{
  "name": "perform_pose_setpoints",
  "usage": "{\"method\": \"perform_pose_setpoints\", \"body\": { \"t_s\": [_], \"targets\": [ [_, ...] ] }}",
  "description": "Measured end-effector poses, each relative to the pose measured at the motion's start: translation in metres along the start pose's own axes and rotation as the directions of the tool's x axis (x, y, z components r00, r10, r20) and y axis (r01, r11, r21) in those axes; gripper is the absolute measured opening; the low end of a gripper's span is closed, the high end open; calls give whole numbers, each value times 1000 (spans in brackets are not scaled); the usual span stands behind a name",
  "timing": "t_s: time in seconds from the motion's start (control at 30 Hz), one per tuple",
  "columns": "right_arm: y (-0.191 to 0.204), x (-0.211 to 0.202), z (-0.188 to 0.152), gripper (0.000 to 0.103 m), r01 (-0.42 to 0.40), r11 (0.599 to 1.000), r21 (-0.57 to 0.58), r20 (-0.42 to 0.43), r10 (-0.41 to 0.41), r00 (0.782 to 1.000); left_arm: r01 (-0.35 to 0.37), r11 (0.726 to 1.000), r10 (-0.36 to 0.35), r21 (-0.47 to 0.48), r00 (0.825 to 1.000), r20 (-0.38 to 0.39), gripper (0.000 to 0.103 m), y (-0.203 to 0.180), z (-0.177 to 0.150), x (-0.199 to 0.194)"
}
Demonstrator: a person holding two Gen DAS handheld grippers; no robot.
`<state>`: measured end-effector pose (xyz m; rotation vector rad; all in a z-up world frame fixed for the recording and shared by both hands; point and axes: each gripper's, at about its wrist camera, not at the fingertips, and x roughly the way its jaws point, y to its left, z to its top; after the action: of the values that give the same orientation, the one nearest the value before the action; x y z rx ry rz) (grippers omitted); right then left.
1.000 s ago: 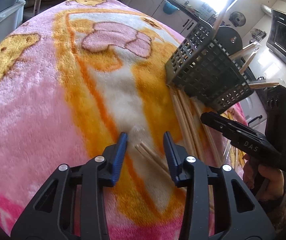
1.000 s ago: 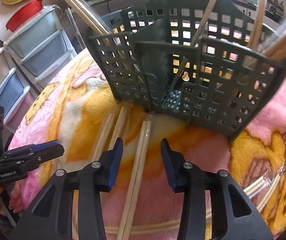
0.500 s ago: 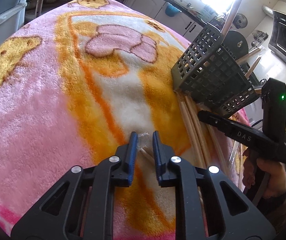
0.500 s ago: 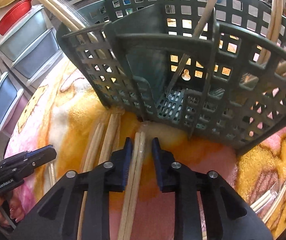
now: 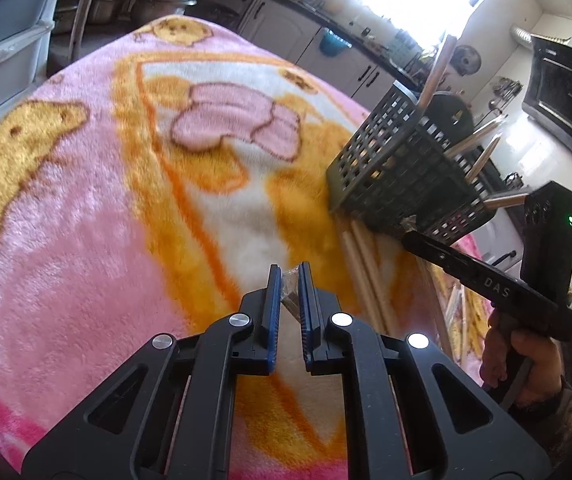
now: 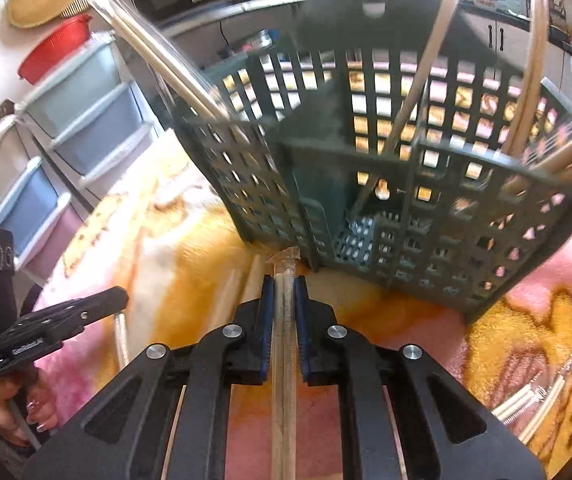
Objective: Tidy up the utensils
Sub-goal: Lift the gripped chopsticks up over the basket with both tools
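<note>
Blanket (image 5: 85, 240): pink and orange plush with a cartoon print, spread over the whole work surface, under everything else.
Utensil basket (image 6: 426, 216): dark green perforated plastic with inner dividers, standing on the blanket at its far right edge in the left wrist view; several pairs of chopsticks leaning out of its compartments, one pair in clear wrap jutting up to the left.
Right gripper (image 6: 284, 296): just short of the basket's base, angled down; jaws just closed in, blue pads pressed on a wrapped chopstick pair (image 6: 283, 380) running lengthwise between them, its tip nearly at the basket's foot.
Left gripper (image 5: 289, 280): low over the blanket's orange patch, left of the basket; jaws just closed in, nearly together, pinching the crinkled end of a clear-wrapped chopstick packet (image 5: 290, 294).
Loose chopsticks (image 5: 362, 272): bare wooden sticks flat on the blanket, ends against the basket's base.
Pale wrapped pair (image 6: 526, 408): flat on the blanket at lower right, well apart from both grippers.
</note>
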<state>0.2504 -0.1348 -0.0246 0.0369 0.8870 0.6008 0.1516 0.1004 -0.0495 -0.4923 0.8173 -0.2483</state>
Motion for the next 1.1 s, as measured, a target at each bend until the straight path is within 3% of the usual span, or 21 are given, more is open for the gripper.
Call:
{"method": "perform_pose_setpoints", "body": {
  "t_s": [0.13, 0.43, 0.67, 1.1],
  "targets": [
    [5, -27, 2, 10, -12, 1000, -11, 70, 12, 997, 42, 999, -43, 13, 998, 54, 5, -14, 8, -18],
    [1, -83, -3, 6, -45, 999, 13, 210, 41, 977, 155, 981, -173, 120, 972, 160, 5, -67, 27, -54],
    [5, -115, -13, 6, -36, 999, 21, 286, 29, 958, 208, 961, -237, 181, 959, 158, 4, -96, 30, -59],
    [-11, -166, -15, 6, -15, 998, 63, 461, -16, 887, 263, 922, -315, 283, 936, 158, 4, -142, 44, -63]
  ]
}}
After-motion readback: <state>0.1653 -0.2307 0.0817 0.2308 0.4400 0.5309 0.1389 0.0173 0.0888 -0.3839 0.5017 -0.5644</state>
